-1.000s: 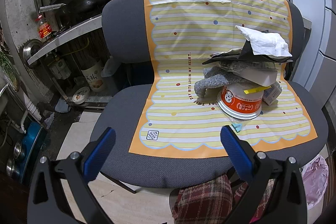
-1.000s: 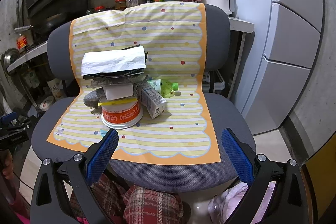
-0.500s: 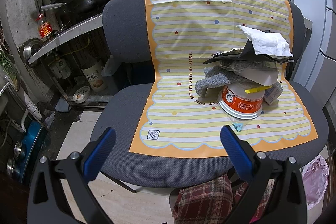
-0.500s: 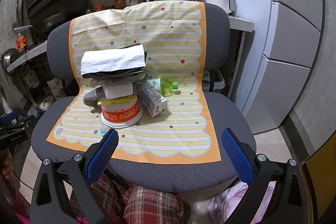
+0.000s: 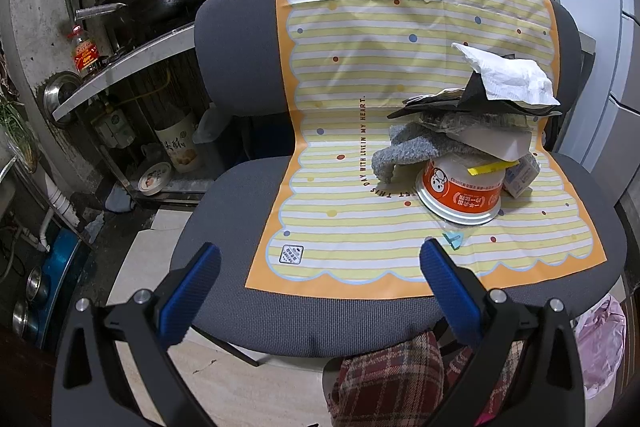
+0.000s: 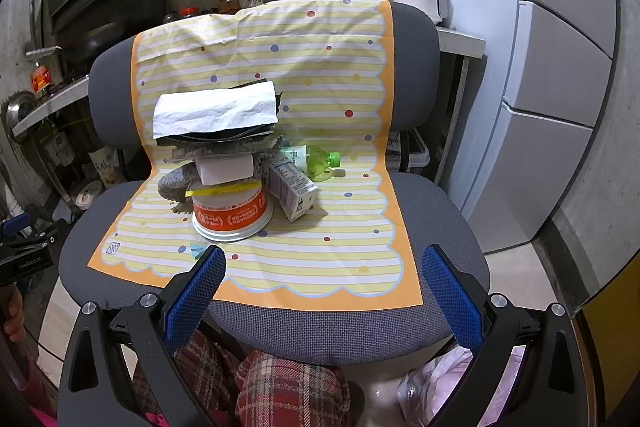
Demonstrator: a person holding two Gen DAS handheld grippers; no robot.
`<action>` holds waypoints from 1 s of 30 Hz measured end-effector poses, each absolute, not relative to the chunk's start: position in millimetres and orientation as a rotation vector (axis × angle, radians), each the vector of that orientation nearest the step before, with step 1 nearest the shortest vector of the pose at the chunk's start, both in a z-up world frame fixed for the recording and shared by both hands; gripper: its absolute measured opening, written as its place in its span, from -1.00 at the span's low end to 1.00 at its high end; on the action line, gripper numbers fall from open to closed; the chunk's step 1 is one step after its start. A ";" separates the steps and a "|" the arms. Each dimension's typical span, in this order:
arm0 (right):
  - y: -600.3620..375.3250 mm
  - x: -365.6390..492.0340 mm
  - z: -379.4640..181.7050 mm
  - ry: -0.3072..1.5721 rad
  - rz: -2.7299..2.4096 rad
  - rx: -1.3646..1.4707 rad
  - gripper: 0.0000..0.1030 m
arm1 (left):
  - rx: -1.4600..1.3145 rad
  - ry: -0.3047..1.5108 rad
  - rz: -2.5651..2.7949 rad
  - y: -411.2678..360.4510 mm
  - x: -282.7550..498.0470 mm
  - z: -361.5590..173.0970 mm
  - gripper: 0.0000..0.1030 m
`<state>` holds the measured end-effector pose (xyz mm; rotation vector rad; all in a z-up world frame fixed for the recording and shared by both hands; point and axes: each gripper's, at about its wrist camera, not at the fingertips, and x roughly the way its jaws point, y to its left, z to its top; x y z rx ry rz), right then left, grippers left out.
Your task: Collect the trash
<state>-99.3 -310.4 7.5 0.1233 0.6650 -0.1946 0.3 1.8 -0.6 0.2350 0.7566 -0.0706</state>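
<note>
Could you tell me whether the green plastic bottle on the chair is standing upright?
No, the green bottle lies on its side on the striped mat, behind the small carton, with its green cap pointing right.

Pink bag (image 6: 436, 379) behind right tongs (image 6: 322, 269)

On the chair (image 6: 432, 199), a tissue (image 6: 214, 109) tops the stack on an upturned bowl (image 6: 232, 217), carton (image 6: 292, 187) just right.

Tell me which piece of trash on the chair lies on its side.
The green plastic bottle, lying flat behind the milk carton; the noodle cup stands inverted.
</note>
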 end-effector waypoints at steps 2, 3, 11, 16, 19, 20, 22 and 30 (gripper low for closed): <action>-309.3 -97.8 6.5 0.672 -0.193 0.132 0.89 | 0.226 0.754 -0.072 1.6 1.1 -2.7 0.89; -308.9 -96.8 6.4 0.676 -0.191 0.128 0.89 | 0.236 0.759 -0.068 1.4 1.7 -3.2 0.89; -304.8 -79.4 5.6 0.662 -0.109 0.196 0.89 | 0.282 0.811 -0.039 0.6 13.2 -15.4 0.89; -298.1 -50.2 12.2 0.621 -0.017 0.207 0.89 | 0.269 0.807 -0.043 0.6 23.8 -29.7 0.89; -293.6 -25.5 8.3 0.634 0.022 0.151 0.89 | 0.293 0.833 -0.036 -0.5 32.2 -38.8 0.89; -290.7 -16.2 9.6 0.635 0.047 0.151 0.89 | 0.299 0.842 -0.034 -0.9 34.8 -40.7 0.89; -282.2 1.0 13.7 0.640 0.100 0.136 0.89 | 0.308 0.860 -0.031 -2.6 41.4 -43.0 0.89; -264.4 66.0 21.7 0.623 0.182 0.108 0.79 | 0.313 0.795 -0.041 -9.1 66.0 -28.0 0.89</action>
